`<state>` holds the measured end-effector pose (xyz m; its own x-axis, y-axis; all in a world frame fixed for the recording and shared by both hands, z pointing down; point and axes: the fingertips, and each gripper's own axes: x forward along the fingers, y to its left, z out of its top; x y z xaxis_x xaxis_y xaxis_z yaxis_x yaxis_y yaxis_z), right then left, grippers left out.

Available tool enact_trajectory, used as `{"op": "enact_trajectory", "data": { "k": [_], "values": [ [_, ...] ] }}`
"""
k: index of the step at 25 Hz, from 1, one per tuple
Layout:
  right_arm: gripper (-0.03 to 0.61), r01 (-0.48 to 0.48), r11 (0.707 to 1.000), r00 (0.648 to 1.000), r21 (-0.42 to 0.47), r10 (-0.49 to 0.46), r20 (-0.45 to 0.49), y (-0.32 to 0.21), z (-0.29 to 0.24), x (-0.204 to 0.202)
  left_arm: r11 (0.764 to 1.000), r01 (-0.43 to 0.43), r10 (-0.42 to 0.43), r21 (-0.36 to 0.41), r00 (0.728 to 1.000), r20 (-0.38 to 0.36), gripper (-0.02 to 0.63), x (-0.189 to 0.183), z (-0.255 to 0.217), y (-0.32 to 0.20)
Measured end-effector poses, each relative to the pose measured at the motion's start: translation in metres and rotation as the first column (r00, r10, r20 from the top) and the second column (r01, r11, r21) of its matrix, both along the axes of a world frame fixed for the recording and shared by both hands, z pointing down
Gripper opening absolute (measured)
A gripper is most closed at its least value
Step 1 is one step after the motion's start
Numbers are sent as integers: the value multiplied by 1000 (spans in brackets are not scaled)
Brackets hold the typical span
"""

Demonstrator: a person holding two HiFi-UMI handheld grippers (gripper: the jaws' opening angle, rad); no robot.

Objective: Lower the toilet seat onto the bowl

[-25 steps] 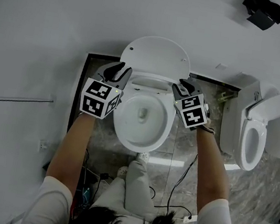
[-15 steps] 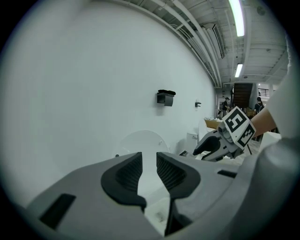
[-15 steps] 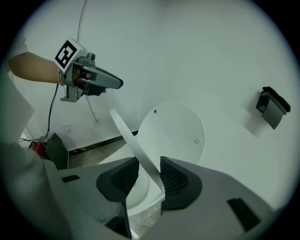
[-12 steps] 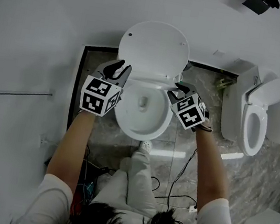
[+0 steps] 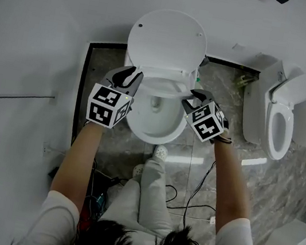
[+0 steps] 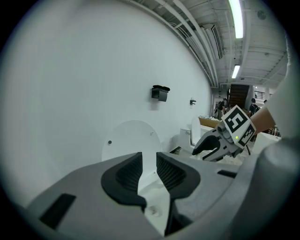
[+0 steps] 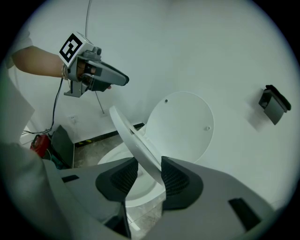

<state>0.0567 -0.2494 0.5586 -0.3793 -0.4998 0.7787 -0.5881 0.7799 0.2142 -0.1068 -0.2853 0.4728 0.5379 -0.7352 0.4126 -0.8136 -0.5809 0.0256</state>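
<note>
The toilet bowl stands on the marbled floor against a white wall. Its round lid is upright against that wall. The toilet seat is partway down, tilted between lid and bowl. Its rim on the person's right runs slantwise through the gap of the right gripper. Those jaws have just been opening and now stand apart on either side of the rim, close to it without clearly pinching it. The left gripper hangs at the bowl's opposite side. Its jaws are slightly parted with nothing clamped, and the white of the toilet shows through the gap.
</note>
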Motion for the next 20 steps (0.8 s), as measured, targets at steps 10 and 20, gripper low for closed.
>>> {"op": "enact_trajectory", "data": {
  "k": [10, 20],
  "values": [
    [186, 12, 999, 1000, -42, -13, -18, 28, 21, 1, 997, 4, -6, -74, 1000, -15, 98, 9, 35, 34],
    [246, -3, 994, 998, -110, 10, 63, 62, 39, -4, 987, 30, -30, -159, 1000, 0, 97, 16, 70, 71]
  ]
}}
